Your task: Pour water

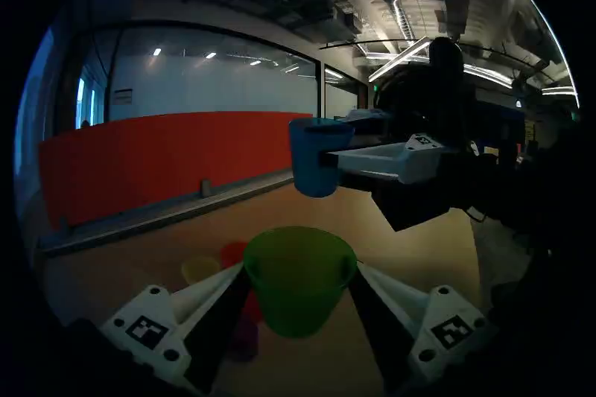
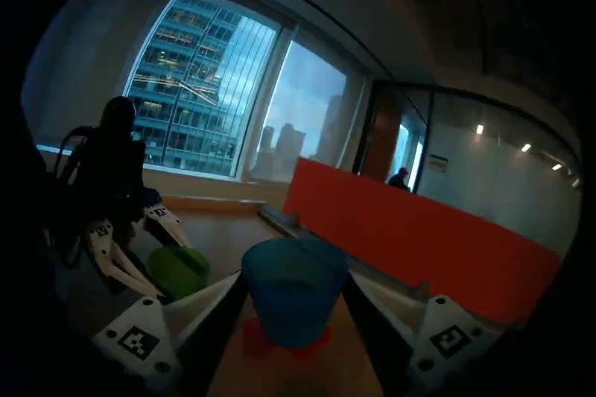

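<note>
White fingers (image 1: 186, 299) with dark inner faces, a black-and-white square marker (image 1: 146, 331) on each base

Both views dim, underexposed. Right gripper view: daylight from windows (image 2: 216, 91), upper left, silhouettes a person (image 2: 115, 144). Left gripper view: ceiling strip lights (image 1: 402, 58) glare, upper right. Edges bend fisheye-fashion.

The left tongs (image 1: 299, 272) clamp a green cup (image 1: 299, 296), the right tongs (image 1: 332, 161) a blue cup (image 1: 314, 155) above.
</note>
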`<state>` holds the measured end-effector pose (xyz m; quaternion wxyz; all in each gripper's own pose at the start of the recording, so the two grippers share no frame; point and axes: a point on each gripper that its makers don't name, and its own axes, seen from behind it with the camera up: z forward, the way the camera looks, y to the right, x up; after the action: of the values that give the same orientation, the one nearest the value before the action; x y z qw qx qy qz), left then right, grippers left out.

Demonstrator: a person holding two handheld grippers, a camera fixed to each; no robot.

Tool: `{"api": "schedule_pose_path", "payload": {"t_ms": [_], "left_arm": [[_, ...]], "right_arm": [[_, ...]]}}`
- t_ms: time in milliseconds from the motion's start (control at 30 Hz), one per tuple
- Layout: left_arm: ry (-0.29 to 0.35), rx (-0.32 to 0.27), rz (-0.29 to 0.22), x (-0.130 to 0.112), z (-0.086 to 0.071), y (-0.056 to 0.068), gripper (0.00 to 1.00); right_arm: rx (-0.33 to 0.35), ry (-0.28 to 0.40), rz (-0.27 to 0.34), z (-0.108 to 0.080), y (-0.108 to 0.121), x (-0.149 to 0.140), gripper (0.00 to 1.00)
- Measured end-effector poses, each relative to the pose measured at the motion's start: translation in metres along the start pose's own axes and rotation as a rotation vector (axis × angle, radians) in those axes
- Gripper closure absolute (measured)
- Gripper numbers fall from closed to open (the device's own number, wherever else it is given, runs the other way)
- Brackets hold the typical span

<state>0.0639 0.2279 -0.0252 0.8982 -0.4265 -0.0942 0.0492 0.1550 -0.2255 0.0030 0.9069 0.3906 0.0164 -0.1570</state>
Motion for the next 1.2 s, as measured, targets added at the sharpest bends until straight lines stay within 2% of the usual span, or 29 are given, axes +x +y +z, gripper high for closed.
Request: {"api": "schedule_pose_path", "payload": {"t_ms": [367,567,1200], "left_arm": [[0.027,-0.007,-0.018,0.006,0.002,0.0,0.14],[0.039,-0.013,-0.005,0.009,0.004,0.003,0.14],[0.062,-0.038,-0.008,0.016,0.008,0.011,0.14]], "right_arm": [[0.023,0.003,-0.096,0.009,-0.006,0.015,0.1],[0.029,0.006,-0.15,0.012,-0.009,0.022,0.1],[0.018,0.013,-0.333,0.021,-0.004,0.043,0.1]]}}
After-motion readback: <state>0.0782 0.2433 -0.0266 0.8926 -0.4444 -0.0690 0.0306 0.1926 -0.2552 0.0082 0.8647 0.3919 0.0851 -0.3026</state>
